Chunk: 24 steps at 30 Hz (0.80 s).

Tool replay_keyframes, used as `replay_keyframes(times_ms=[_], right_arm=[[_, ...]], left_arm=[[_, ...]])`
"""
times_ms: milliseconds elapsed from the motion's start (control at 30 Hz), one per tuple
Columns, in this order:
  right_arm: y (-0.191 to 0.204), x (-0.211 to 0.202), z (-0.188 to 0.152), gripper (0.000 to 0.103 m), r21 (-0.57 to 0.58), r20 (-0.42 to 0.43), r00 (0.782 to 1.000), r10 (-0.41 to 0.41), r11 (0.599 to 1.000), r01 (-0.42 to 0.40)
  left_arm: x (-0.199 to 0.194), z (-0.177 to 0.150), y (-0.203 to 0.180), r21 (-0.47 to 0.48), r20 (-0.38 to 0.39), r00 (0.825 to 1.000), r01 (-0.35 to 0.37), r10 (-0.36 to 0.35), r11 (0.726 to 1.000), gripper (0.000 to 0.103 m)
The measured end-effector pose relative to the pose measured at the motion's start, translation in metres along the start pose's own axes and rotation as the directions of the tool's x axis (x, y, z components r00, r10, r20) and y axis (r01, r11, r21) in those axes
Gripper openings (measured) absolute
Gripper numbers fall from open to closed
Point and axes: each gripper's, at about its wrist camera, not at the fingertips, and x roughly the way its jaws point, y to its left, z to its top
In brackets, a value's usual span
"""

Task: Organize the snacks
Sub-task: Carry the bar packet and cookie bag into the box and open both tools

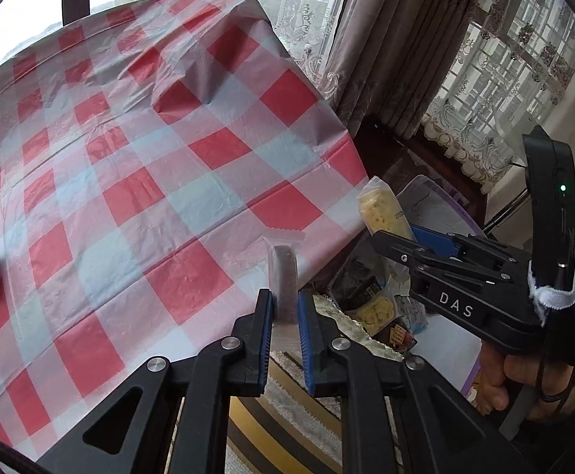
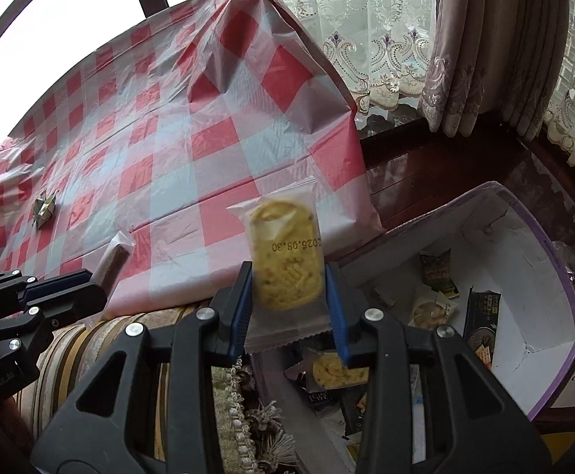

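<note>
My left gripper (image 1: pixel 285 308) is shut on a dark brown snack bar in a clear wrapper (image 1: pixel 283 272), held upright over the table's near edge. It also shows in the right wrist view (image 2: pixel 114 258). My right gripper (image 2: pixel 289 296) is shut on a clear packet of yellow biscuits (image 2: pixel 285 264), held upright past the table's right edge; the packet also shows in the left wrist view (image 1: pixel 382 209). A white box with a purple rim (image 2: pixel 524 233) lies below to the right and holds several snack packets (image 2: pixel 437 268). A small green and white packet (image 2: pixel 43 207) lies on the table at the left.
The table wears a red and white checked plastic cloth (image 1: pixel 137 150) with raised folds at the far right corner (image 2: pixel 255 31). A striped cushion with a tasselled fringe (image 2: pixel 247 414) lies below the table edge. Curtains (image 2: pixel 485 39) and a dark wooden sill (image 2: pixel 425 158) stand behind the box.
</note>
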Motion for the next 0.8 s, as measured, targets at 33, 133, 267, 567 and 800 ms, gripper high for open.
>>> replay_keyframes(times_ms=[33,133,267,567,800], right_arm=[[-0.006,0.001,-0.001,0.039,0.01,-0.003,1.0,-0.005,1.0,0.005],[-0.024,0.001,-0.006,0.039,0.04,-0.009,1.0,-0.023,0.999,0.024],[-0.043,0.0,-0.01,0.039,0.07,-0.014,0.999,-0.043,0.997,0.043],[-0.067,-0.008,-0.011,0.04,0.111,-0.001,0.996,-0.087,0.99,0.087],[-0.067,-0.016,-0.007,0.059,0.107,0.012,0.993,-0.115,0.988,0.113]], left_arm=[[0.002,0.001,-0.005,0.007,-0.005,1.0,0.005,-0.005,1.0,0.014],[0.01,0.004,-0.017,0.021,-0.026,0.999,0.032,-0.031,0.999,0.014],[0.019,0.006,-0.034,0.037,-0.054,0.997,0.063,-0.061,0.997,0.014],[0.034,0.009,-0.064,0.075,-0.097,0.99,0.114,-0.107,0.991,0.014],[0.039,0.01,-0.063,0.043,-0.117,0.983,0.148,-0.142,0.988,0.027]])
